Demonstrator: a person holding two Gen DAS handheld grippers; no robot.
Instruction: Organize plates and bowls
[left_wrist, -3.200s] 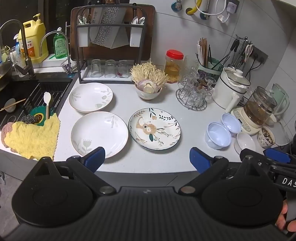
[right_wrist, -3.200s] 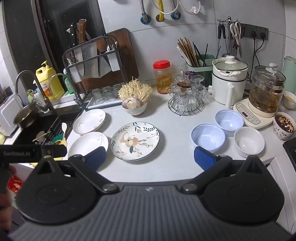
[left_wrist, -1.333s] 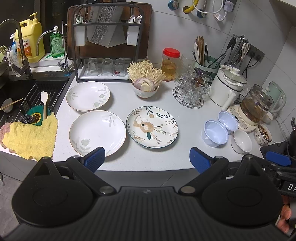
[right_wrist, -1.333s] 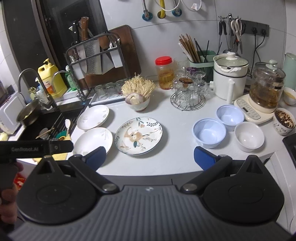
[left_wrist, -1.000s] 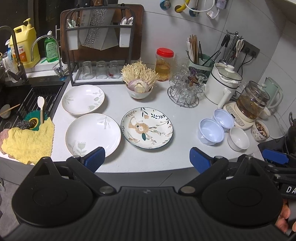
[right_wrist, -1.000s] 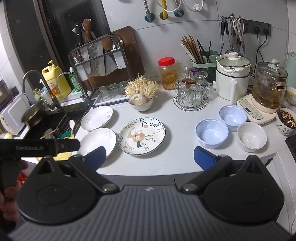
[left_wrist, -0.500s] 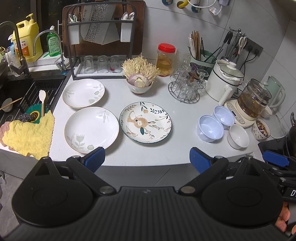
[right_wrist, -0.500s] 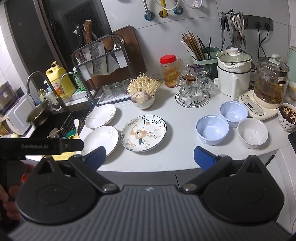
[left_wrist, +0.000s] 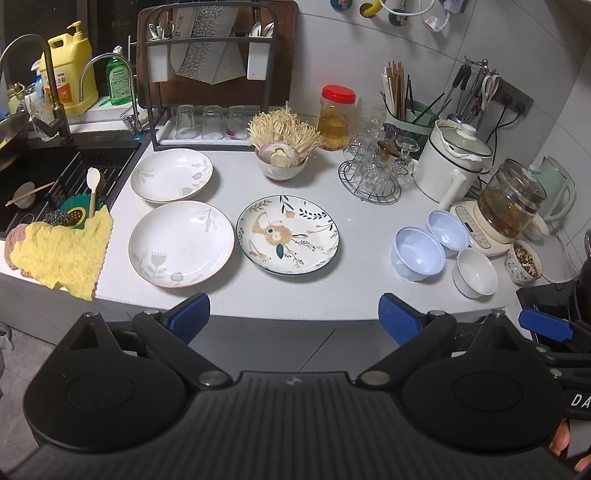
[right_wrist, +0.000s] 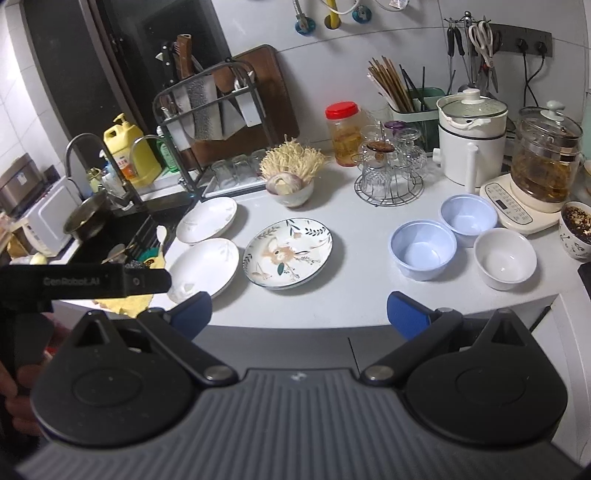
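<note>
The left gripper (left_wrist: 294, 314) and right gripper (right_wrist: 300, 312) both hang spread wide and empty, short of the tabletop (left_wrist: 354, 288) edge. Beyond them lie two white plates (left_wrist: 181, 243) beside a floral plate (left_wrist: 288, 235). To the right, two blue bowls (right_wrist: 423, 249) and a white bowl (right_wrist: 505, 258) sit clustered together.

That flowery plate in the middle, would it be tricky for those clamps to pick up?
Probably a bit. The flowery plate looks like glazed ceramic, so likely stiff, slippery and breakable. It lies flat on the counter with a low rim, so the jaws would likely have to pinch its edge. Both grippers are open and off it.
</note>
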